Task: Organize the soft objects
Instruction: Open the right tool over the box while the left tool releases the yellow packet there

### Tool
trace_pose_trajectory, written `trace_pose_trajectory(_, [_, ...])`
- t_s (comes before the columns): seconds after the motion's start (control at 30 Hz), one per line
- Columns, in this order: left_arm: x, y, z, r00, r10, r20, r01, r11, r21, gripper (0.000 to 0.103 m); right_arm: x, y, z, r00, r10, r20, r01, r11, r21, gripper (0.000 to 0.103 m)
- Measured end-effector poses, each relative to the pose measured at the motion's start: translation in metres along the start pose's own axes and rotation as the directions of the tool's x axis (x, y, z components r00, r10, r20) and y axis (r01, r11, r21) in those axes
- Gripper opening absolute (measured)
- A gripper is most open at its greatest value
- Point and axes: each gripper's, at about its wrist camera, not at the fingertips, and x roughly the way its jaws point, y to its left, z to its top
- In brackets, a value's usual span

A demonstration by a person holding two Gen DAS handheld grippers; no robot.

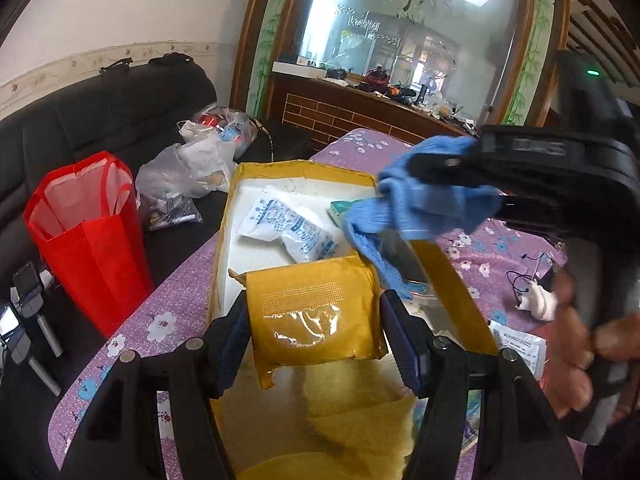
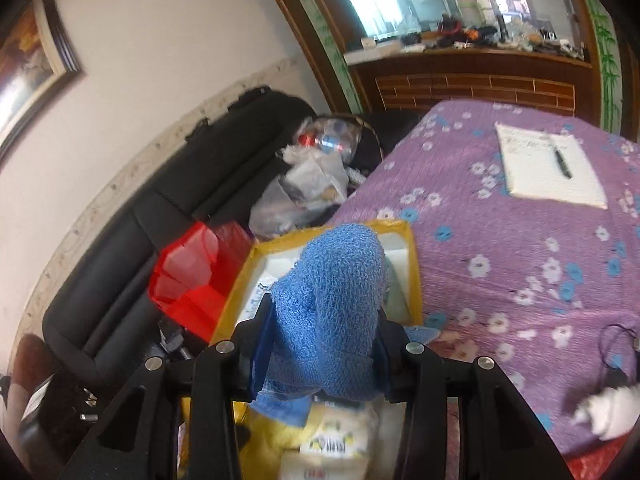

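My right gripper (image 2: 320, 344) is shut on a blue towel (image 2: 332, 304) and holds it above the open yellow-taped box (image 2: 414, 276). In the left wrist view the right gripper (image 1: 440, 180) comes in from the right, the blue towel (image 1: 424, 204) hanging over the box (image 1: 452, 276). My left gripper (image 1: 314, 320) is shut on the box's yellow taped flap (image 1: 316, 316) at the near end. White printed packets (image 1: 292, 228) lie inside the box. A yellow cloth (image 1: 352, 416) lies below the left gripper.
The box stands on a purple flowered tablecloth (image 2: 520, 248). A notepad with a pen (image 2: 552, 168) lies far right. A red bag (image 1: 88, 232) and plastic bags (image 1: 188, 176) sit on the black sofa (image 1: 80, 120). White tissue and a cable (image 1: 536, 296) lie at right.
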Motion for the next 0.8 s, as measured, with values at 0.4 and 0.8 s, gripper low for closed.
trace_pose_trajectory(0.4, [0.003,0.005,0.001,1.000,-0.011,-0.008,0.011,1.000,-0.016,0.075,0.015,-0.015,0.008,0.999,0.000,-0.049,0.002,0.999,0.044,0.070])
trace_pose_trajectory(0.8, [-0.044,-0.027,0.006,0.991,-0.063,0.119,0.061,0.998,0.027,0.078,-0.079,-0.011,-0.020,0.983,-0.164,0.087,0.170,0.983,-0.067,0.076])
